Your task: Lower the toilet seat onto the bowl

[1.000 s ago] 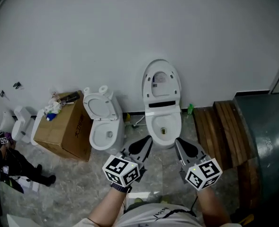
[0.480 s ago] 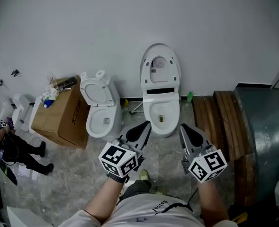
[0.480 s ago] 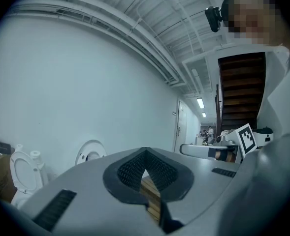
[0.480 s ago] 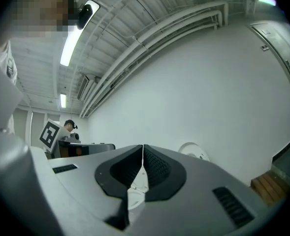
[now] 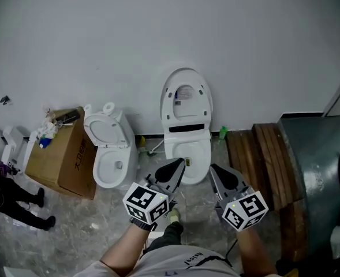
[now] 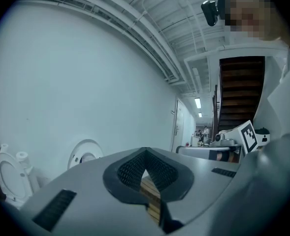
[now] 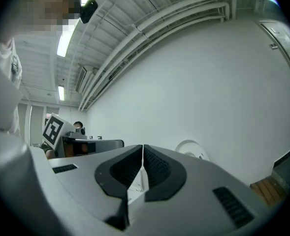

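Glossy white oval toilet seat (image 5: 186,97) stands raised above its bowl (image 5: 187,156), mid-frame; left gripper (image 5: 180,163) and right gripper (image 5: 213,169) below, jaws closed, empty

The raised toilet seat (image 5: 186,109) and bowl (image 5: 200,149) at centre look smooth, glossy white, the cardboard box (image 5: 66,160) at left matt brown paperboard, the planks (image 5: 262,154) at right bare slatted wood, the floor (image 5: 89,229) mottled grey stone, the wall (image 5: 158,27) matt white.
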The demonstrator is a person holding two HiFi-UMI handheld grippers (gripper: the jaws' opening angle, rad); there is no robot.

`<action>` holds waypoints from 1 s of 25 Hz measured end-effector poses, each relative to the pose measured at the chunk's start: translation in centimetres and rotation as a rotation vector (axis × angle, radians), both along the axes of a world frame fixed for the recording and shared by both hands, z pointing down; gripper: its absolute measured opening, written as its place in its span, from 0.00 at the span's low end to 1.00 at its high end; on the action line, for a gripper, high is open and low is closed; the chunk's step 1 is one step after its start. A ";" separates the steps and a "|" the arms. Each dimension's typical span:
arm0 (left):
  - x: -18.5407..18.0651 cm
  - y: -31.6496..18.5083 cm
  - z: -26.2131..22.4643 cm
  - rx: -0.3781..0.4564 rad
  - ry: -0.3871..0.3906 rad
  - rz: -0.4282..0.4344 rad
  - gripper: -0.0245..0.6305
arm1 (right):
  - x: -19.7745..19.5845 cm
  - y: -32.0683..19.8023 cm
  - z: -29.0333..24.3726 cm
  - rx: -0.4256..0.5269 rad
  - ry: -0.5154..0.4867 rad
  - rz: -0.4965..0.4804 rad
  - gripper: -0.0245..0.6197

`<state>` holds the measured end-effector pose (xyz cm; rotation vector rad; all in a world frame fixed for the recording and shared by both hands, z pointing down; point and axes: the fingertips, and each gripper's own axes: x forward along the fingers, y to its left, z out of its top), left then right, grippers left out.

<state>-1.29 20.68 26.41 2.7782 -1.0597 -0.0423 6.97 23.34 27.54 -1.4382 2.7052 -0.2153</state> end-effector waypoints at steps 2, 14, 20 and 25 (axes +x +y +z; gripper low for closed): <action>0.0 -2.9 0.2 0.008 -0.016 0.011 0.05 | -0.3 -3.2 0.2 -0.010 0.001 0.007 0.07; -2.4 -18.6 2.8 -0.023 -0.043 0.073 0.05 | -3.9 -19.0 2.6 -0.043 0.094 0.053 0.07; -3.5 -23.0 3.8 -0.038 -0.039 0.062 0.05 | -4.3 -24.8 3.6 -0.051 0.185 0.034 0.07; -4.1 -27.5 4.4 -0.043 -0.044 0.020 0.05 | -4.4 -30.5 5.0 -0.040 0.291 -0.018 0.07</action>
